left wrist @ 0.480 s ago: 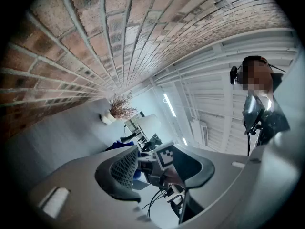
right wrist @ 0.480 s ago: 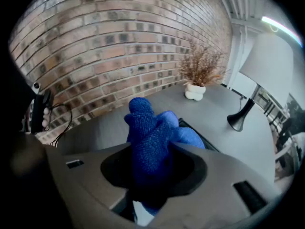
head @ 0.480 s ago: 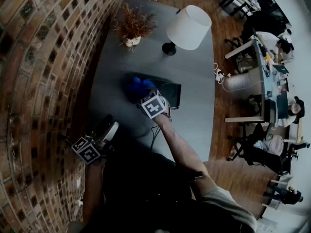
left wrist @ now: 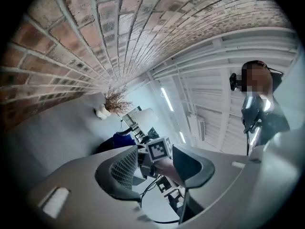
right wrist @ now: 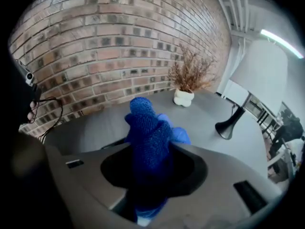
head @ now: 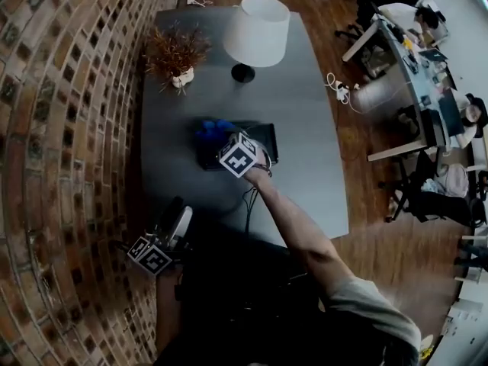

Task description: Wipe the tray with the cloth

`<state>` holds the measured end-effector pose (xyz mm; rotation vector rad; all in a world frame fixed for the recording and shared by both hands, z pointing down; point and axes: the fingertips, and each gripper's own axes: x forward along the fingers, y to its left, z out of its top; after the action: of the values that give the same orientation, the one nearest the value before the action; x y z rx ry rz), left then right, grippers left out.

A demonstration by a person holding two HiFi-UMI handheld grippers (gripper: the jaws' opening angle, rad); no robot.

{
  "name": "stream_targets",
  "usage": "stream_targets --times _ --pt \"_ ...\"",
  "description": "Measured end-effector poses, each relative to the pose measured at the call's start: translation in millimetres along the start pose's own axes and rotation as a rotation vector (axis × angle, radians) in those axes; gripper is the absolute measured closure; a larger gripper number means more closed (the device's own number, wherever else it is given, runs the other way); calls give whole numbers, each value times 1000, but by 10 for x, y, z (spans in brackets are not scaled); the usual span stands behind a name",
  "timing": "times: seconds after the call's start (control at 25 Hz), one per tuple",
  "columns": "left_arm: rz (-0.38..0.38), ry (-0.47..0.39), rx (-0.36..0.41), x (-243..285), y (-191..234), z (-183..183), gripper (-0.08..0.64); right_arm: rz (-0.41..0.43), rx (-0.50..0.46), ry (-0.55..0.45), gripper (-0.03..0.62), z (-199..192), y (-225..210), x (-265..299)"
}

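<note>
On the grey table [head: 305,128] lies a black tray [head: 263,136]. A blue cloth [head: 213,132] is bunched at its left end. My right gripper [head: 229,147] is over the tray, shut on the cloth [right wrist: 150,137], which sticks up past the fingertips and hangs out behind them. My left gripper [head: 174,223] hangs off the table's near left corner, by the brick wall. Its jaws stand apart with nothing between them [left wrist: 155,175]; through the gap I see the right gripper's marker cube [left wrist: 159,149] and the blue cloth [left wrist: 121,140].
A white-shaded lamp [head: 255,29] and a dried plant in a white pot [head: 175,56] stand at the table's far end. A brick wall [head: 69,128] runs along the left side. A thin cable [head: 248,204] trails over the near edge. Desks and chairs stand to the right.
The head view has shifted, so the whole scene sits differently in frame. The right gripper stays over the tray with the cloth in it. The left gripper still hangs by the table's corner.
</note>
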<state>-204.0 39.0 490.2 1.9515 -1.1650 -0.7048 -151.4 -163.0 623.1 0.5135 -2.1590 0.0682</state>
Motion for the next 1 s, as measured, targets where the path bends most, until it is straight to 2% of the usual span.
stream_targets --times 0.08,0.12,0.24,0.28,0.36,0.44,0.52,0.6,0.68,0.84,0.92,1.0 --pt "2 10 3 5 -22 -8 348 3 48 18 436 -205 -161 -26" --pt "3 12 5 11 -24 -7 348 -22 81 41 436 -315 -281 -93" --pt "10 11 -2 29 14 -5 353 -171 174 108 437 -509 -714 -284" --pt "11 11 -6 30 27 -13 360 -186 183 94 438 -457 -757 -283" --pt "11 16 -12 29 34 -41 360 -138 148 6 439 -161 -616 -165" --pt "7 23 -10 36 20 -48 360 -73 64 -66 437 149 -361 40" --pt "2 25 -4 60 -25 -41 360 -36 -16 -63 437 241 -183 236" --pt "1 23 1 87 -85 -51 360 -37 -23 -47 437 184 -207 246" --pt "7 20 4 89 -96 -58 360 -75 15 -8 436 -18 -415 105" --pt "24 21 -6 58 3 -68 360 -243 154 112 436 -655 -1083 -333" --pt "19 29 -7 80 22 -70 360 -238 254 100 436 -783 -1205 -415" --pt "11 34 -7 110 6 -71 360 -160 301 92 436 -720 -1003 -337"
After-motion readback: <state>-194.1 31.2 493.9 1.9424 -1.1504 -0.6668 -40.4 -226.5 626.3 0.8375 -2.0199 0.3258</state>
